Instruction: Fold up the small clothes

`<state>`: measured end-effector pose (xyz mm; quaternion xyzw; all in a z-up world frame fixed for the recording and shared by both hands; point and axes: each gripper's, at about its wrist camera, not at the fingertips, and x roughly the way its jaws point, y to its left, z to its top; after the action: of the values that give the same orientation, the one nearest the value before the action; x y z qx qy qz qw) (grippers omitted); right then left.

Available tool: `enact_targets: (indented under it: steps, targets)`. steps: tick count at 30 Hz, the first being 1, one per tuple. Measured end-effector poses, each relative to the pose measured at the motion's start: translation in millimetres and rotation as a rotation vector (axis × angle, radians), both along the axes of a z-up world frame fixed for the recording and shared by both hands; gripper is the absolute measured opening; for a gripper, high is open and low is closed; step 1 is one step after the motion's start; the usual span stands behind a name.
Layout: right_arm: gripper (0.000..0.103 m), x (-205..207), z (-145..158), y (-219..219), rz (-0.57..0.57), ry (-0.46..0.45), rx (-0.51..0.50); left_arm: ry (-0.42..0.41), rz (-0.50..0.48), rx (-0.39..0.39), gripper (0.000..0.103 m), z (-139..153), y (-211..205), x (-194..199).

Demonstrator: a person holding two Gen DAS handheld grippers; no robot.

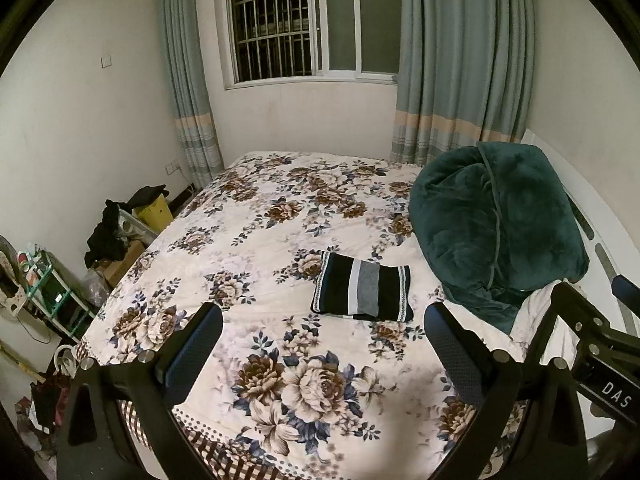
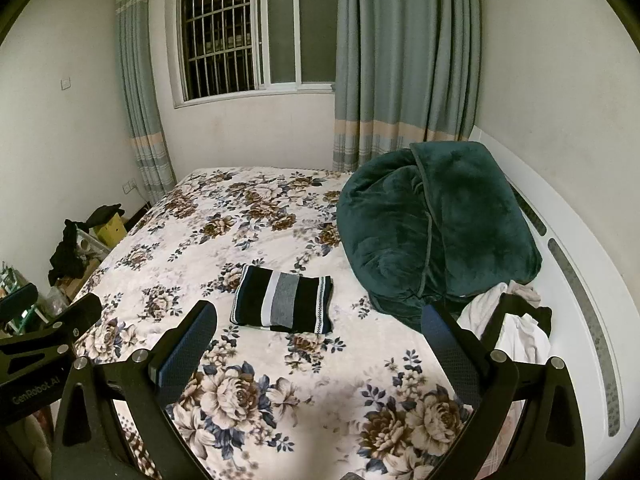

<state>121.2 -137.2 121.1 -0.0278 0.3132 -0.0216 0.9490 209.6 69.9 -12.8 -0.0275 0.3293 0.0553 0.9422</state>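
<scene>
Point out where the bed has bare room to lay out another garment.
Free: bedspread between the folded striped garment and both open grippers, plus the stretch from it to the window wall. Crowded: right side, green blanket and loose clothes.

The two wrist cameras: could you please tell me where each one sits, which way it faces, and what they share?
Left wrist: on the left gripper, above the bed's near edge, facing the window; its own open fingers show, and the right gripper at the right edge.
Right wrist: on the right gripper, facing likewise; its open fingers show, and the left gripper at the left edge.
Shared: the folded striped garment, floral bedspread and green blanket.
</scene>
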Motion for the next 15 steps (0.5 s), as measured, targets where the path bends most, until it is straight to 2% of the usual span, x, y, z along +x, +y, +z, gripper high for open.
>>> enact_targets:
  steps: [15]
  targets:
    - [0.103, -1.0, 0.1, -0.2, -0.004, 0.000, -0.001, -0.001, 0.000, 0.002, 0.103, -0.5, -1.1, 1.3]
